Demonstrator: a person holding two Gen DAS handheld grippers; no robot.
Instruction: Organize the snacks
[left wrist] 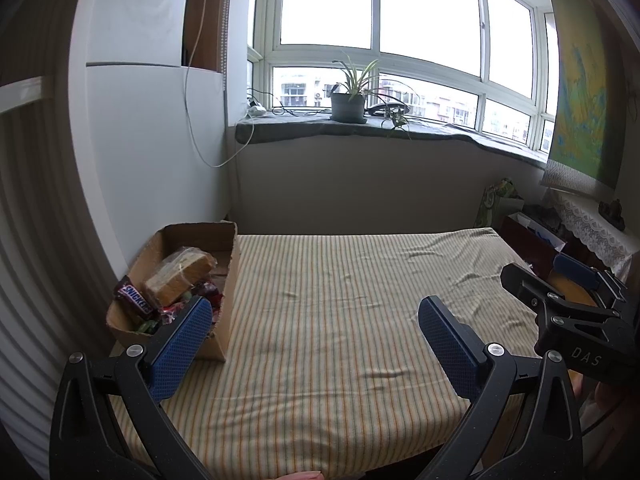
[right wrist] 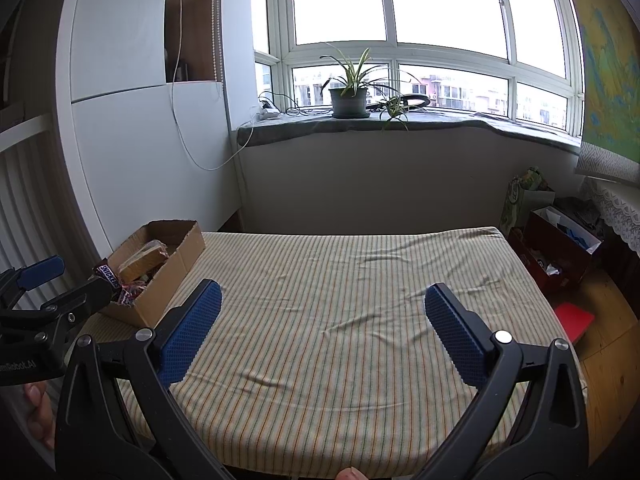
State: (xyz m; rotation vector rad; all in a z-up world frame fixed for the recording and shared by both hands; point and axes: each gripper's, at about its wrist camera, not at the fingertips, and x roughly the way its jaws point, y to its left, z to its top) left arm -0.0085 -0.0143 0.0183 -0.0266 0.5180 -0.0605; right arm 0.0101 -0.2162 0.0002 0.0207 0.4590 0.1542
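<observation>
Striped-cloth bench [left wrist: 320,320] under bay window, potted plant [left wrist: 348,96] on sill. Cardboard box [left wrist: 224,280] at left bench edge, holding Snickers bar [left wrist: 134,296], wrapped cake slice [left wrist: 180,276], assorted wrappers. Left gripper [left wrist: 316,320]: jaws wide apart, empty. Right gripper [right wrist: 322,312]: likewise. Right view only: red boxes [right wrist: 560,252] on floor. Left view only: "DAS" lettering.

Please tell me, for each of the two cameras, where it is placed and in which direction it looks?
Left wrist: on the left claw, facing the window over the striped table; own open fingers, right claw at the edge.
Right wrist: on the right claw, same direction; own open fingers, left claw, a thumb.
Shared: cardboard box, Snickers bar, potted plant.
</observation>
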